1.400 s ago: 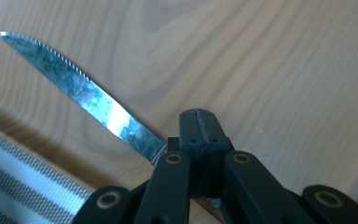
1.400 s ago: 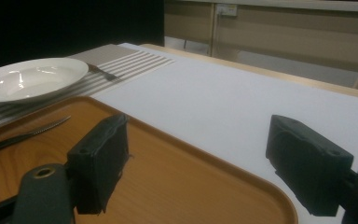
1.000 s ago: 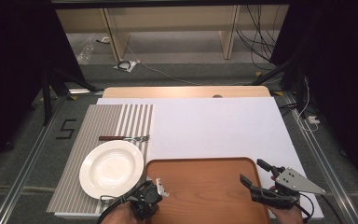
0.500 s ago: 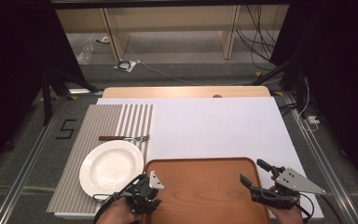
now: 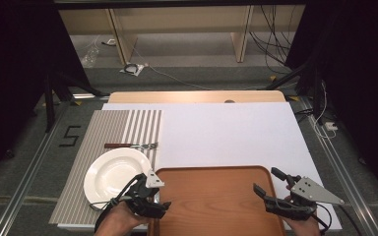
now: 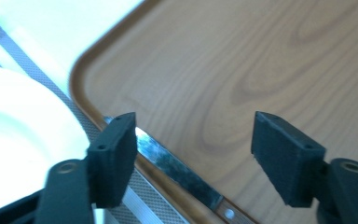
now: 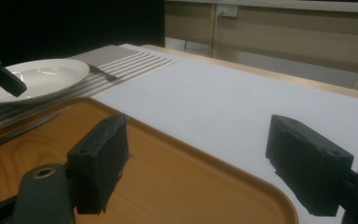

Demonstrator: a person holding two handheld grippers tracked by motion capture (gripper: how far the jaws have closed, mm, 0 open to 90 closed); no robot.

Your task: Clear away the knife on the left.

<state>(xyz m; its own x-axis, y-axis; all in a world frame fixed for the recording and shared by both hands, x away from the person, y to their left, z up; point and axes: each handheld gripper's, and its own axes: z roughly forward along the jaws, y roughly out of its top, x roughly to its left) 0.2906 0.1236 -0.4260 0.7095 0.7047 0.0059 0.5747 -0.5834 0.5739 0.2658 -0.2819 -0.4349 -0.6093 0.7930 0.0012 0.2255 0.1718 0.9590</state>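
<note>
The left tongs (image 6: 193,154) have just been opening wide above the knife (image 6: 177,170) lying on the tray's (image 6: 261,56) left rim beside the plate (image 5: 113,174), while the right tongs (image 7: 205,163) are gaping empty.

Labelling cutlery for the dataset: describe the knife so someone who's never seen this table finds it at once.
Start at the wooden tray at the table's near edge, then go to its left rim, beside the white plate. The knife lies along that rim, just below the open left gripper. Unlike the fork beyond the plate on the striped mat, it has a flat shiny blade and a riveted handle.
</note>
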